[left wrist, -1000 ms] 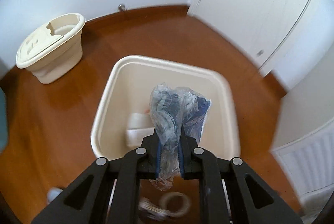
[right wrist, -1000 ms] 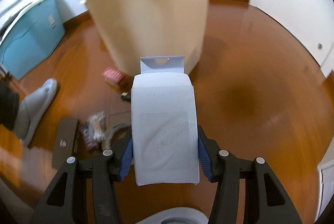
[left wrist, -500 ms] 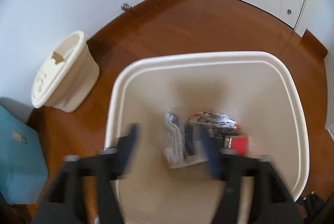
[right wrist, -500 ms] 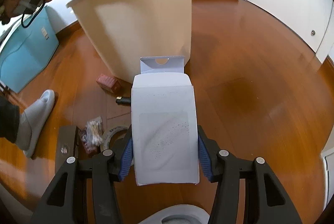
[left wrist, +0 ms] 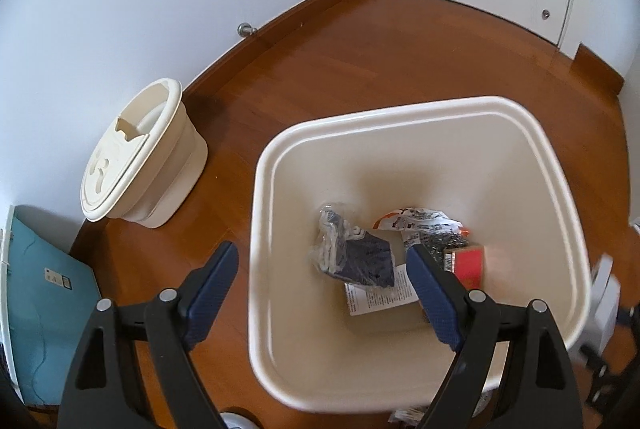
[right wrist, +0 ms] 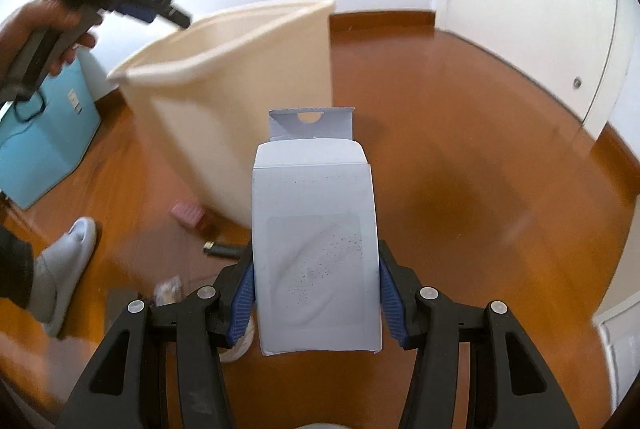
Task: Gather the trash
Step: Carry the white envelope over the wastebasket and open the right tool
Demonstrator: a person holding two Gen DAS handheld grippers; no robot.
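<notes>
Over the cream trash bin with both hand-held grippers

My left hand-held gripper is opening, nothing between its jaws; a clear plastic bag lies inside the bin; my right hand-held gripper clamps a white carton; the blurred pink thing on the floor is perhaps a small box.

The bin is set on the floor; in it a plastic bag, a wrapper and a small box are found. A lidded container is placed left of the bin, against the wall. A folder is laid nearer, leftmost.
</notes>
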